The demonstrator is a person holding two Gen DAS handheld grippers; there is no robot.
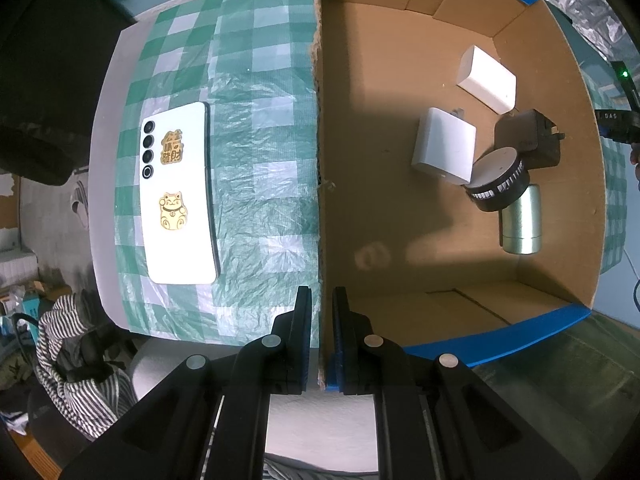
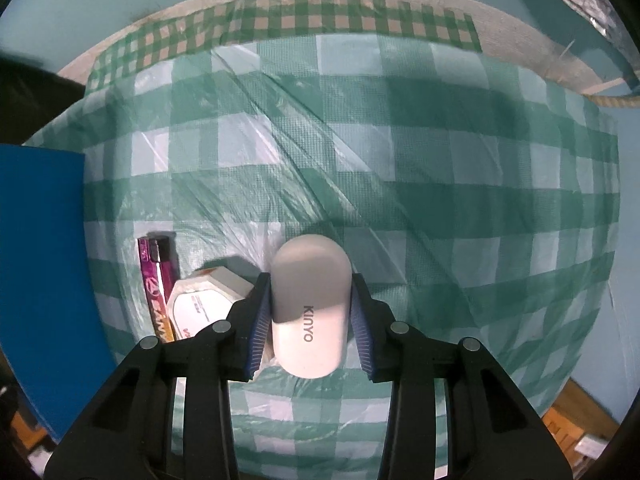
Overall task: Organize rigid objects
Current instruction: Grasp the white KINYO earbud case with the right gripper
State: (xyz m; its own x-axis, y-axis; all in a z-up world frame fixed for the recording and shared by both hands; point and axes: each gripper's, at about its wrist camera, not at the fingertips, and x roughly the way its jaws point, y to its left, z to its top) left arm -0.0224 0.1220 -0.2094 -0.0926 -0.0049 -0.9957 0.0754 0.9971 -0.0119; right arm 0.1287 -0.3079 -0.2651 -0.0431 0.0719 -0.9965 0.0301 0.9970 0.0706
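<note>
My right gripper pinches the white KINYO capsule at six o'clock on the counter; my left gripper clamps the cardboard box wall.

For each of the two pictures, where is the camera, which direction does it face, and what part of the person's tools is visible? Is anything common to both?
Left wrist view: sits on the left gripper, faces straight down; its fingers are shut on the cardboard box wall, phone on the checked cloth beside.
Right wrist view: sits on the right gripper, faces down; both fingers press on a white KINYO case.
Shared: the green checked cloth and the box's blue outside; no hand shows.
</note>
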